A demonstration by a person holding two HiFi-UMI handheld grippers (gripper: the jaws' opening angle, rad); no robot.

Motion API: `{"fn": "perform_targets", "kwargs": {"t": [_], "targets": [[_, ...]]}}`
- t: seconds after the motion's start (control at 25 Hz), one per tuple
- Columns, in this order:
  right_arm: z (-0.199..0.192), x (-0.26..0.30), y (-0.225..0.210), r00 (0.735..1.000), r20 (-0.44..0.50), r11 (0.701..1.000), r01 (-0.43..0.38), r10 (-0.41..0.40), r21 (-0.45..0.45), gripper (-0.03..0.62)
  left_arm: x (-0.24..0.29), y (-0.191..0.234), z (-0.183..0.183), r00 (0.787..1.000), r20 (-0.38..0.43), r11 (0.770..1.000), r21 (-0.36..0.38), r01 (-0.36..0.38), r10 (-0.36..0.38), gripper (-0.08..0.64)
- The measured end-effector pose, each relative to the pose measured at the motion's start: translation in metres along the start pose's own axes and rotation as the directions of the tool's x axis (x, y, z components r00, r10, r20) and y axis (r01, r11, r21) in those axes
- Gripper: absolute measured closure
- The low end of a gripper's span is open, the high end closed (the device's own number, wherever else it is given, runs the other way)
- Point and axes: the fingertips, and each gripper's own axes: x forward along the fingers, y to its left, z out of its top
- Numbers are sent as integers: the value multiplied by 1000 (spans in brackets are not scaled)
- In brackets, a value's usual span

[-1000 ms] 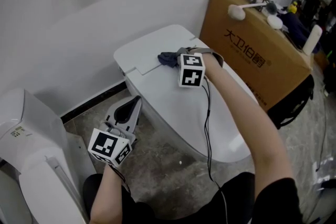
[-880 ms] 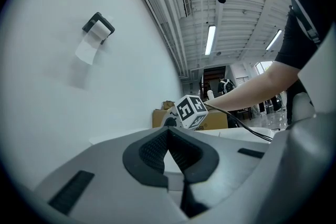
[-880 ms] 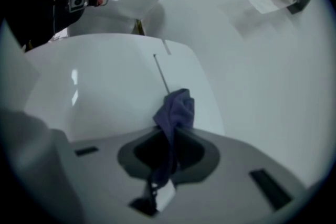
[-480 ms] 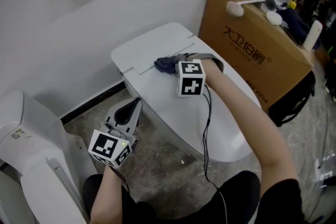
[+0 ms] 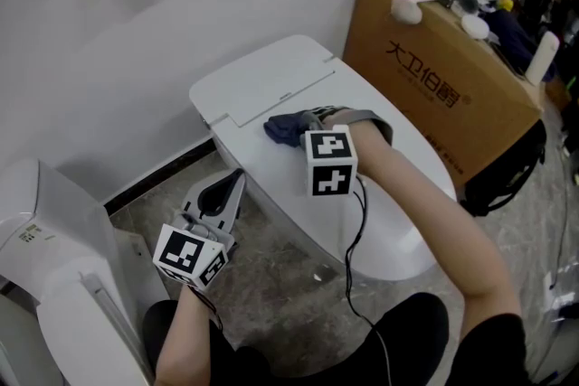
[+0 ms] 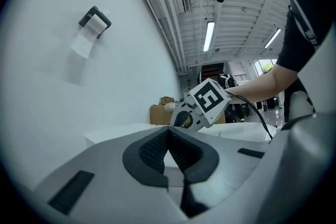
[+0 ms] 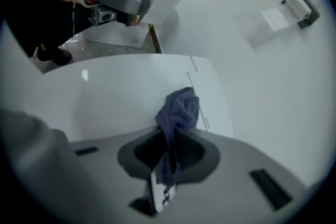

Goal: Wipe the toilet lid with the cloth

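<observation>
A dark blue cloth (image 5: pixel 286 128) lies bunched on the white toilet lid (image 5: pixel 398 194), close to the hinge end. My right gripper (image 5: pixel 306 124) is shut on it and holds it down against the lid. In the right gripper view the cloth (image 7: pixel 179 108) hangs out from between the jaws over the lid (image 7: pixel 105 97). Off the toilet, my left gripper (image 5: pixel 228 181) hangs low at its left side over the floor. Its pads (image 6: pixel 157 150) meet with nothing between them. The left gripper view shows the right gripper's marker cube (image 6: pixel 208 102).
A large brown cardboard box (image 5: pixel 434 77) stands right of the toilet, with a brush (image 5: pixel 434 4) on top. A black bag (image 5: pixel 508 167) sits below it. A second white toilet (image 5: pixel 54 285) is at the left. A paper holder (image 6: pixel 94 21) hangs on the wall.
My right gripper has dragged the cloth along the lid, away from the hinge and towards me. The left gripper has stayed where it was.
</observation>
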Motion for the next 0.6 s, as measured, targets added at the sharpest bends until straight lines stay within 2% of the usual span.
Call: {"fn": "perform_targets", "kwargs": {"t": [0.6], "targets": [[21, -32, 43, 1000, 22, 1000, -12, 12, -17, 526, 4, 2, -9, 1000, -20, 1000, -2, 4, -4, 554]]}}
